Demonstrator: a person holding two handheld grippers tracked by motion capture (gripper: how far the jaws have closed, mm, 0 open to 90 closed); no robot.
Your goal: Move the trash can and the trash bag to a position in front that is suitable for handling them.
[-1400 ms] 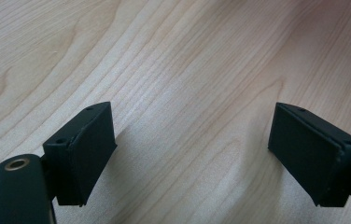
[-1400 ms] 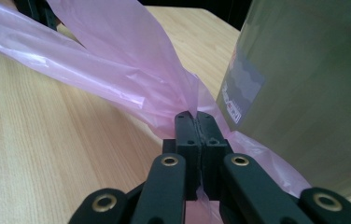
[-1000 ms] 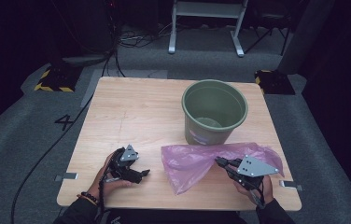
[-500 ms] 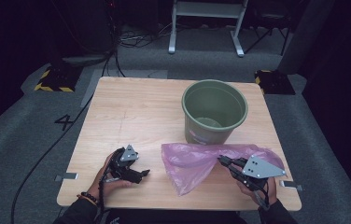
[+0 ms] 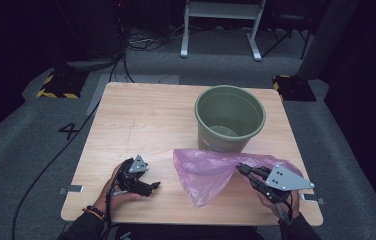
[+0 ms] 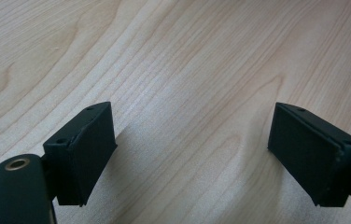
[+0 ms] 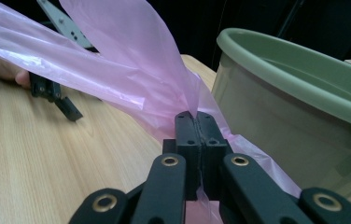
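A translucent pink plastic bag [image 5: 208, 172] lies crumpled on the wooden table [image 5: 146, 120], just in front of a green bucket [image 5: 230, 116]. My right gripper [image 5: 241, 169] is at the bag's right side, shut on a fold of the pink bag [image 7: 136, 70], which rises from between its jaws [image 7: 195, 117]. The bucket [image 7: 304, 107] stands close on the right in that view. My left gripper [image 5: 148, 186] rests near the table's front left, a short way left of the bag. Its jaws stand open [image 6: 192, 135] over bare wood with nothing between them.
The bucket holds nothing that I can see. Grey carpet surrounds the table, with cables, a yellow-and-black striped block [image 5: 56, 85] and a white stand's legs [image 5: 221, 30] behind. The table's far left half is bare wood.
My right gripper has edged slightly to the right with the bag's fold in it, and the bag has shifted a little. The left gripper has stayed put.
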